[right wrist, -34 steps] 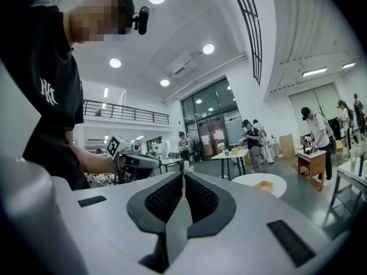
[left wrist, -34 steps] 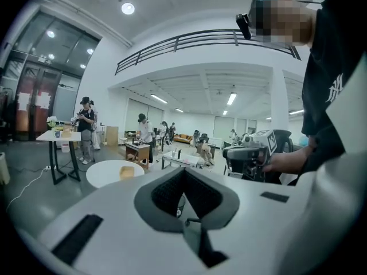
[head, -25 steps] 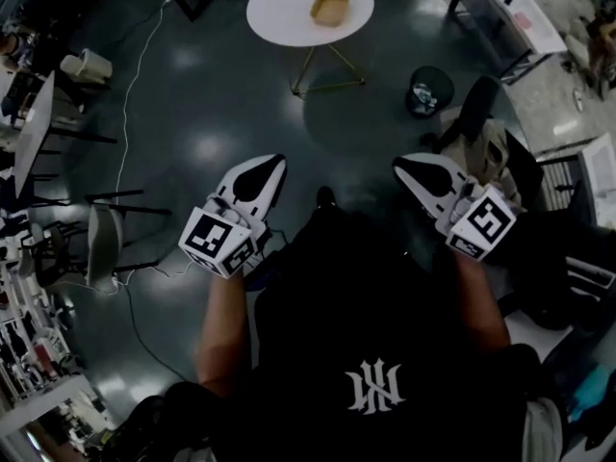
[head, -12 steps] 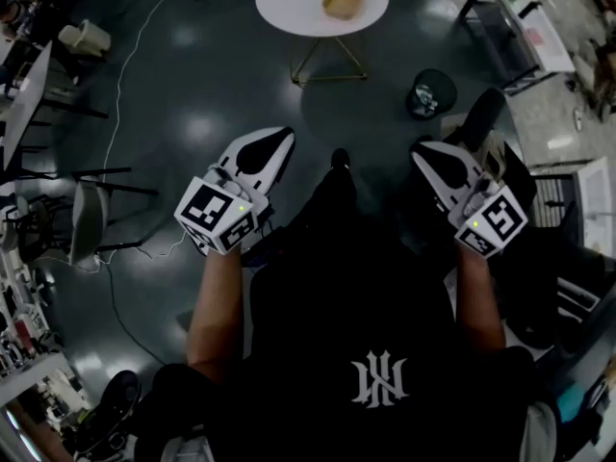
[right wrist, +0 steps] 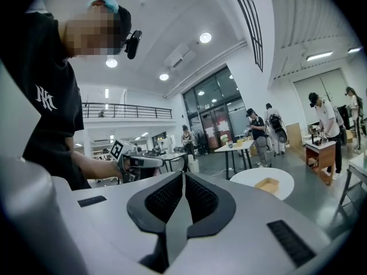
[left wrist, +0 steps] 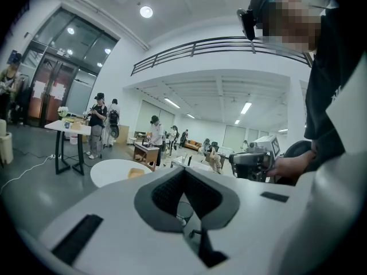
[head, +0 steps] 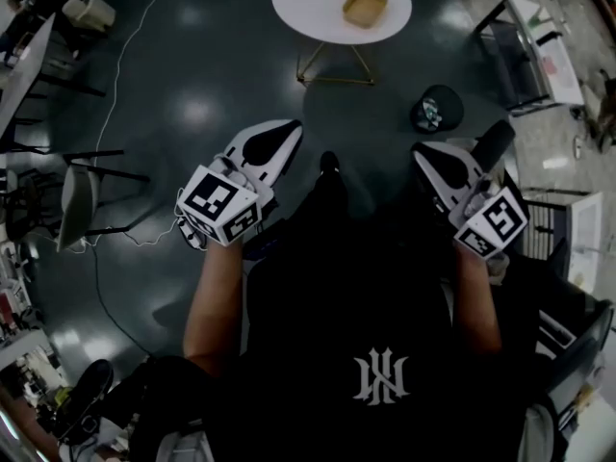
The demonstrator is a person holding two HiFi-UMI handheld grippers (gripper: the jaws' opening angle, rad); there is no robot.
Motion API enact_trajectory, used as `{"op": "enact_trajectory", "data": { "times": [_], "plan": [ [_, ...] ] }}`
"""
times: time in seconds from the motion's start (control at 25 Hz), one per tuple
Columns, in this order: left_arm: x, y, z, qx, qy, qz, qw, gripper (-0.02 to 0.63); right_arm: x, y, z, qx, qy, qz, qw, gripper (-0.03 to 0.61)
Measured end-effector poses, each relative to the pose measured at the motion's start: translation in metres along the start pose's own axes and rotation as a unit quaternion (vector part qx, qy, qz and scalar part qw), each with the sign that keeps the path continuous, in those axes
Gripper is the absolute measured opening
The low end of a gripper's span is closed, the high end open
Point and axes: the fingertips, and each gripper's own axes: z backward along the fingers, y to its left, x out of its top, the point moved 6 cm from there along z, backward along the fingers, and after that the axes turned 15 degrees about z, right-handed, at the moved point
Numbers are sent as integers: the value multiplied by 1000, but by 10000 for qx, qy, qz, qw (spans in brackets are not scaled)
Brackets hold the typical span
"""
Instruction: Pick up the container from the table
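Observation:
A shallow tan container [head: 365, 7] lies on a round white table [head: 310, 6] at the top of the head view, well ahead of both grippers. The same container [right wrist: 267, 184] shows small on the table [right wrist: 248, 179] in the right gripper view, and the container [left wrist: 136, 173] sits at the table's [left wrist: 112, 171] right edge in the left gripper view. My left gripper [head: 290, 129] is shut and empty, held level in front of the person. My right gripper [head: 421, 151] is also shut with nothing in it.
A black waste bin [head: 436, 111] stands on the dark floor right of the table's gold legs [head: 332, 66]. Chairs [head: 79, 205] and desks line the left side, a white cable [head: 117, 75] runs over the floor. Several people [left wrist: 98, 124] stand at far tables.
Both grippers have moved forward toward the round table, which now sits further right and nearer in the head view. Their jaws stayed shut.

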Motion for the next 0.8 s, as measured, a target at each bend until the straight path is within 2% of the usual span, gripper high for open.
{"op": "enact_trajectory", "data": {
  "times": [0.28, 0.56, 0.8],
  "plan": [
    [21, 50, -30, 69, -53, 233, 9997, 0, 6, -55, -45, 29, -4, 29, 10000, 43],
    [63, 93, -75, -126, 98, 226, 9996, 0, 21, -107, -84, -68, 158, 75, 9998, 43],
    [89, 129, -122, -408, 157, 218, 9988, 0, 25, -158, -101, -371, 334, 127, 9987, 43]
  ]
}}
